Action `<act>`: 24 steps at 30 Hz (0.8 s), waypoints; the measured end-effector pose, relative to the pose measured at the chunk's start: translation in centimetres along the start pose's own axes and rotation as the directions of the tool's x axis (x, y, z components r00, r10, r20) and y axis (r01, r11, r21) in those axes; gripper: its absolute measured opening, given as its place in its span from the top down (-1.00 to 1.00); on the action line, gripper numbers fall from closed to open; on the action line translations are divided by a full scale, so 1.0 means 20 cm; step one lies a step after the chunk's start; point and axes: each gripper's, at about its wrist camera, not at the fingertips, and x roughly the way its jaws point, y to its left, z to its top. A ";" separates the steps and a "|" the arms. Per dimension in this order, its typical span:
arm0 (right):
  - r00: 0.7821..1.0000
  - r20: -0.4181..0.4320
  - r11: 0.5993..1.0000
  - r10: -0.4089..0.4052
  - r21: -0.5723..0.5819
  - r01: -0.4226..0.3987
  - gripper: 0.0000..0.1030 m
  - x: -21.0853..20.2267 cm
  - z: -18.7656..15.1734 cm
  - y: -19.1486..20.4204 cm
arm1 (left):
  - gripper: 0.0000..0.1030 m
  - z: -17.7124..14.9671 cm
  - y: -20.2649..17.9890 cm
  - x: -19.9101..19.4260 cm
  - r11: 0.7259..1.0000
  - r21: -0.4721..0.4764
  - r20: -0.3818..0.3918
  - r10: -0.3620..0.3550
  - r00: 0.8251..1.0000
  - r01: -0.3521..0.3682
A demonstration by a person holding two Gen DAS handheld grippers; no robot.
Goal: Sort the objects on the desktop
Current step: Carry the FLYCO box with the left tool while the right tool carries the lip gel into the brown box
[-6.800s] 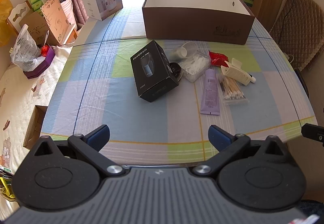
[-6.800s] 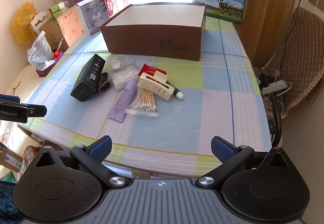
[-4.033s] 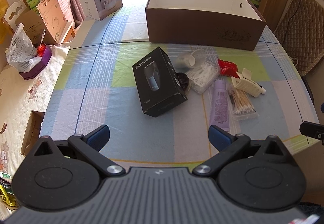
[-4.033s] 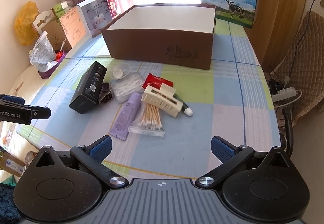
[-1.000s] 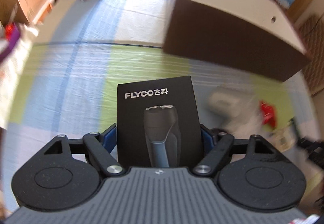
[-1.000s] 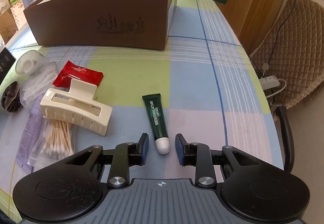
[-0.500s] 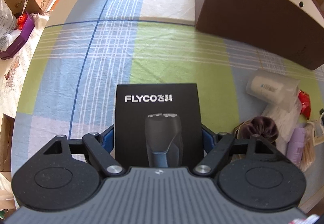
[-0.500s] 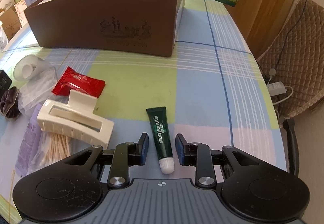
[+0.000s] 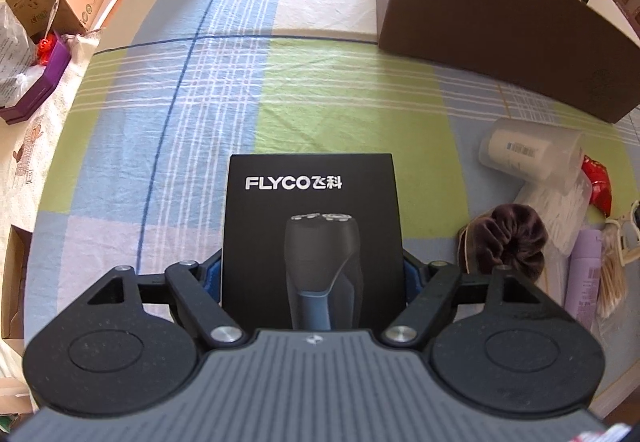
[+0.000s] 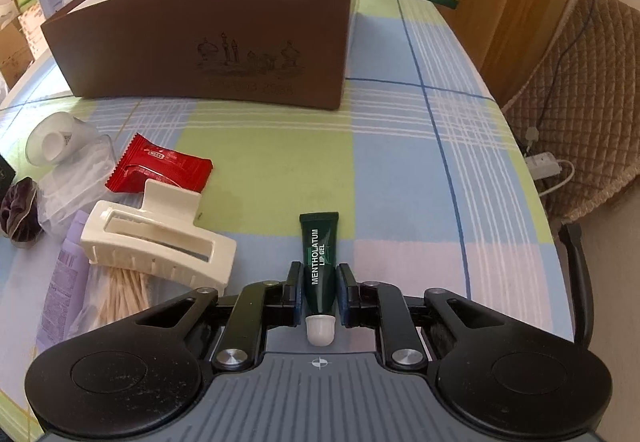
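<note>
The left gripper pinches the black cardboard FLYCO shaver box; the right gripper pinches the dark green MENTHOLATUM LIP GEL tube near its white cap. Best to lift both level, clearing the wall of the brown cardboard storage box beyond.

Shaver box and lip-gel tube gripped; other small items lie loose before the brown box.

The black FLYCO shaver box sits face-up between the left tongs. The dark green lip-gel tube, white cap nearest the camera, is pinched by the right tongs. At its 9 o'clock lie a cream hair claw, cotton swabs and a lilac tube; a red sachet at 10 o'clock. The open brown storage box stands at 12 o'clock.
</note>
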 end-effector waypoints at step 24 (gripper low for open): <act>0.953 0.266 0.989 0.145 -0.019 -0.145 0.74 -0.27 0.73 0.08 | -0.47 0.80 -0.34 -0.52 0.978 0.141 0.318 -0.190 0.929 0.152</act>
